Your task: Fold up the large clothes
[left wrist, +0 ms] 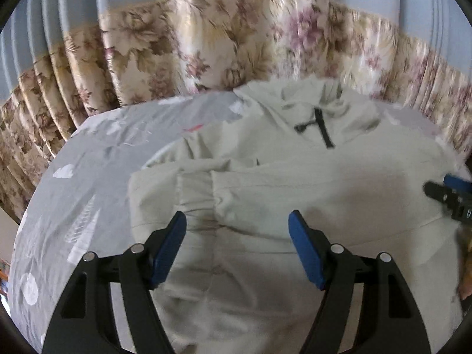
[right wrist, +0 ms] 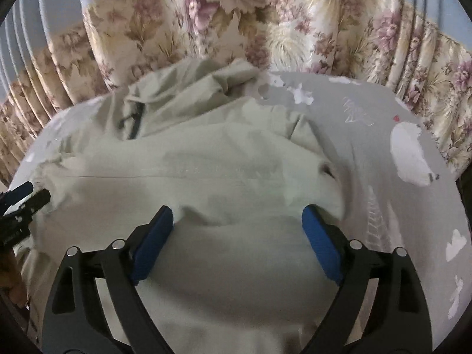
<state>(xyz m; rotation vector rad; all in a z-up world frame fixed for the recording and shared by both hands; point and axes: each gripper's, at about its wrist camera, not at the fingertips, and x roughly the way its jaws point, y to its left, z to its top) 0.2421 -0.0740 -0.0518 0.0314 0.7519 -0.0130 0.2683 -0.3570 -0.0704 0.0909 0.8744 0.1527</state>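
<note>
Left wrist view, starting at nine o'clock: a broad band of bare grey bedsheet (left wrist: 88,159) runs from the bed's rounded left edge to the garment's left border. Here's the left gripper (left wrist: 237,221), its blue pads spread wide, gripping nothing, poised over the pale beige jacket (left wrist: 295,183). The jacket lies spread across the bed, collar and dark zipper (left wrist: 323,126) up at twelve o'clock, a folded sleeve cuff (left wrist: 197,194) just beyond the left pad. At three o'clock the right gripper's tip pokes in over the jacket's right edge.

Over to the right wrist view: at nine o'clock the left gripper's tip sits at the jacket's left side. Centre frame, the right gripper (right wrist: 237,215) also has its jaws wide apart, empty, with jacket cloth bunched between and beneath the pads. From one to four o'clock, plenty of uncovered sheet reaches out to the bed's right edge. Behind it all, the floral curtain (right wrist: 295,29) hangs close along the far edge of the bed.
</note>
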